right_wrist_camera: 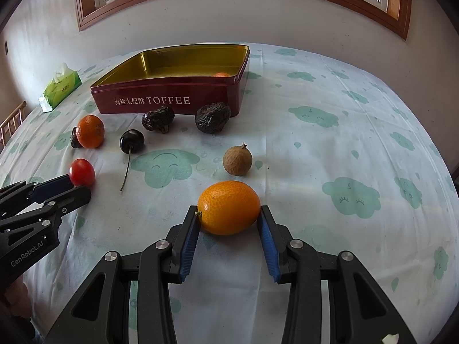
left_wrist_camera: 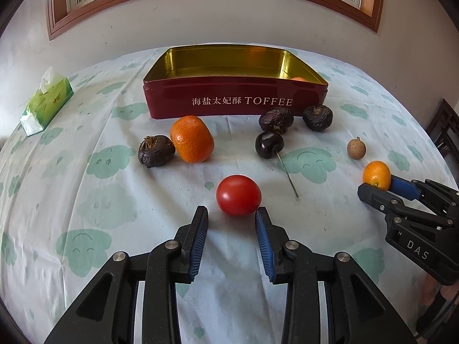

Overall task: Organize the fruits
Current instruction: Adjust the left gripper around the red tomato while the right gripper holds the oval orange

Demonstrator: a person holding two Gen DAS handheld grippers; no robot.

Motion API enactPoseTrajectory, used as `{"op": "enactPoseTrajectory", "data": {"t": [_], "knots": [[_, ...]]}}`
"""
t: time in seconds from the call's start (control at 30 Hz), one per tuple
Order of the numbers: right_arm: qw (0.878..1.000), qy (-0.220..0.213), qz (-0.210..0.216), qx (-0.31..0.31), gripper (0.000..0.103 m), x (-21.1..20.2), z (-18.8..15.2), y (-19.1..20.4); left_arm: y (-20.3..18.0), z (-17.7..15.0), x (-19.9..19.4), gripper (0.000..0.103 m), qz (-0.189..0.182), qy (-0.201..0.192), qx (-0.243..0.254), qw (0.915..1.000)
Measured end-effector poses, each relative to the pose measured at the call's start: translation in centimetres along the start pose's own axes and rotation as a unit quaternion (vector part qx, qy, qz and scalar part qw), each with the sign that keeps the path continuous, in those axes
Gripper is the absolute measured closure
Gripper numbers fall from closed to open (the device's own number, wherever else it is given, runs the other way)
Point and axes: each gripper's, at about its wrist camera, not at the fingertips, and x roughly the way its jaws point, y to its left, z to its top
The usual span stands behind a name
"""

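Between right tool [right_wrist_camera: 229,215] pads: kumquat [right_wrist_camera: 229,207]; tomato [left_wrist_camera: 238,195] beyond left tool [left_wrist_camera: 231,215].

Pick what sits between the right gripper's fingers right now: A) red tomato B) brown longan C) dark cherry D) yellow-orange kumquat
D: in the right wrist view the kumquat sits between the right gripper fingers, both blue pads touching its ends; the tomato is over by the left gripper.
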Motion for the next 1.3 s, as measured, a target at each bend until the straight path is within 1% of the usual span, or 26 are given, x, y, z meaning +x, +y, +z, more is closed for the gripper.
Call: {"op": "enactPoseTrajectory", "data": {"t": [0.1, 0.17, 0.47, 0.83, 1.17, 1.23, 1.3], "knots": [[1.000, 0.000, 0.000, 0.000, 0.065, 0.0, 0.0, 0.0, 0.0, 0.4, 0.2, 0.054, 0.005, -0.003, -0.004, 1.0000], [1.000, 0.000, 0.000, 0.000, 0.065, 0.0, 0.0, 0.0, -0.1, 0.7, 0.4, 0.053, 0.008, -0.003, -0.005, 0.9999], [1.000, 0.000, 0.000, 0.000, 0.065, 0.0, 0.1, -0.1, -0.7, 2.4, 1.6, 0.053, 0.015, -0.011, -0.006, 0.9998], [1.000, -0.006, -0.008, -0.004, 0.065, 0.1, 0.0, -0.2, -1.2, 2.7, 2.1, 0.053, 0.013, -0.010, 0.004, 0.9998], [1.000, -0.002, -0.018, 0.007, 0.065, 0.9, 1.1, -1.9, -1.4, 2.9, 2.3, 0.058, 0.015, -0.013, 0.009, 0.9998], [1.000, -0.004, -0.022, 0.002, 0.065, 1.1, 1.3, -1.8, -1.5, 2.9, 2.3, 0.061, 0.013, -0.013, 0.012, 0.9998], [1.000, -0.006, -0.027, -0.004, 0.065, 1.2, 1.5, -1.6, -1.7, 3.0, 2.3, 0.067, 0.009, -0.013, 0.015, 0.9997]]}}
